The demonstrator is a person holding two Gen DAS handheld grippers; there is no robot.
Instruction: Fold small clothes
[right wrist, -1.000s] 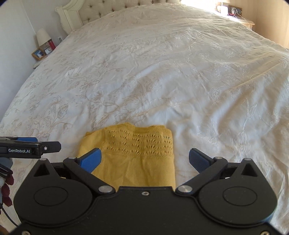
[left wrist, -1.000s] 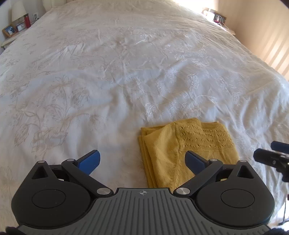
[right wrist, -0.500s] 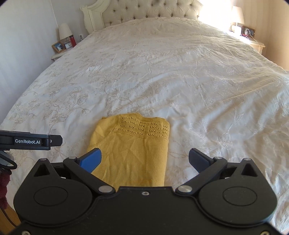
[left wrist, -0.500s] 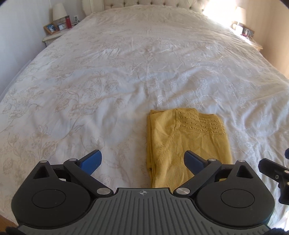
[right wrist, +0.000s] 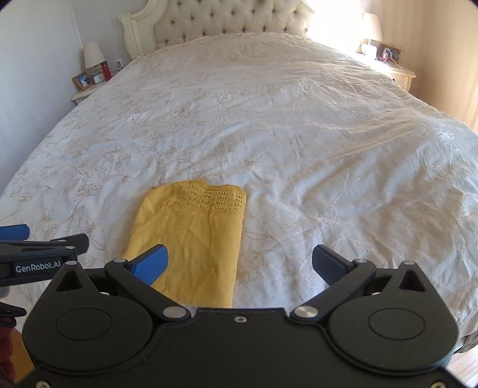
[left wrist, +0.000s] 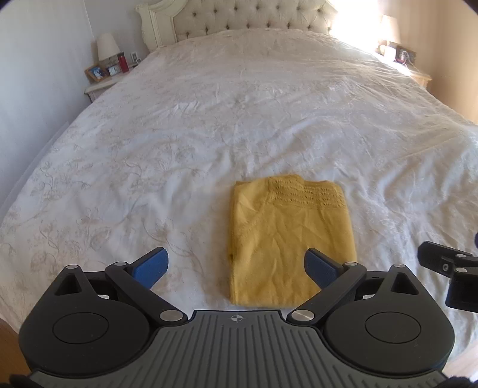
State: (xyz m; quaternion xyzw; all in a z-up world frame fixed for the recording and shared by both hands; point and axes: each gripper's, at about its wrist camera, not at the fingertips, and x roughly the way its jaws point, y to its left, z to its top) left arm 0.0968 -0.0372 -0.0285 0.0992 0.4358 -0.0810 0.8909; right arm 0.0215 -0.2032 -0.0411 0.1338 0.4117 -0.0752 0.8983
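The mustard-yellow knitted garment (left wrist: 291, 241), folded into a compact rectangle, lies flat on the bed (left wrist: 209, 134) close to its foot edge, roughly midway across it, with its long axis running from the foot edge toward the tufted cream headboard (left wrist: 254, 15). Both tools are raised above the foot edge and apart from the cloth. The left tool (left wrist: 236, 265) has its blue-padded fingers (left wrist: 151, 267) spread wide and holds nothing; in its view the garment sits straight ahead and a little to the right, its near short edge just past the right finger. The right tool (right wrist: 239, 264) is likewise spread wide and empty, and from it the garment lies ahead and to the left, behind the left finger pad. So the garment lies between the two tools, neither clearly nearer, and either could reach a near corner. The knit looks soft and thin, with light creases across the plain lower part and an openwork lace band across the far end; a raised seam slants from that band down toward the left edge. The left long edge shows stacked layers, the right one looks like a smooth fold. The bedspread is white with faint embroidered floral vines and gentle wrinkles, so it would likely give under pressure. The fold looks finished or nearly so; any further fold would probably bring the near short edge over toward the lace end.
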